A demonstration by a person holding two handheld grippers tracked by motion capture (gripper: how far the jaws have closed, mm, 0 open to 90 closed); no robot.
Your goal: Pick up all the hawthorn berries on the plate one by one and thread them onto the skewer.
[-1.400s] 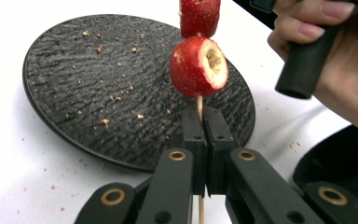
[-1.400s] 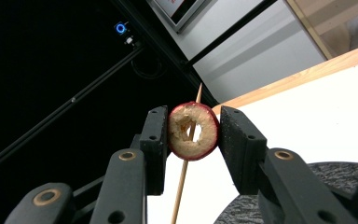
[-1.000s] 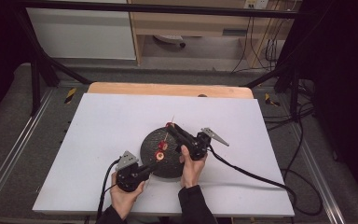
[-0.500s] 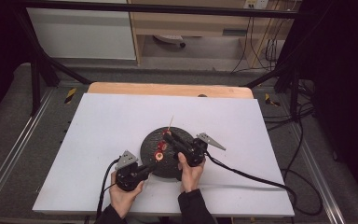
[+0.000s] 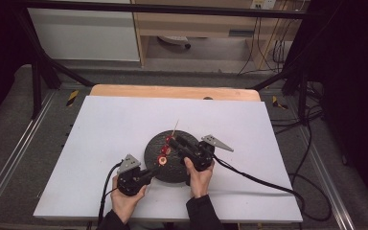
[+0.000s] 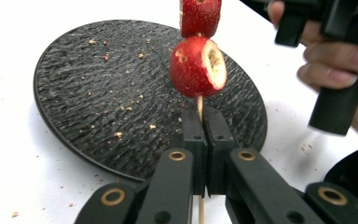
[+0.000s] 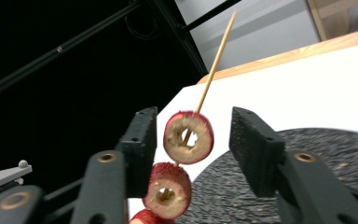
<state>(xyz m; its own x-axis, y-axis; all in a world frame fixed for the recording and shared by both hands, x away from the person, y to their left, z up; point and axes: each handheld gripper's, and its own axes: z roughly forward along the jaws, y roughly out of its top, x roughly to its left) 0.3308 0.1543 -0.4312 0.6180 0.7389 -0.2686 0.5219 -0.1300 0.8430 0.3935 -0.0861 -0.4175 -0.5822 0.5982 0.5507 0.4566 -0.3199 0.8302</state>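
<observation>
Left claw (image 6: pixel 200 140) clenched on the bamboo skewer (image 6: pixel 199 106), hawthorn slices (image 6: pixel 198 66) stacked just ahead of its tips, over the black plate (image 6: pixel 98 93). Right claw (image 7: pixel 193 140) released, having just been opening, jaws either side of the top slice (image 7: pixel 188 137), not pressing. Best kept centred on that slice, pushing straight along the stick.

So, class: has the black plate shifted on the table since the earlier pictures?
No. The black plate lies at the same spot on the white table top, just as far from the wooden back edge.
</observation>
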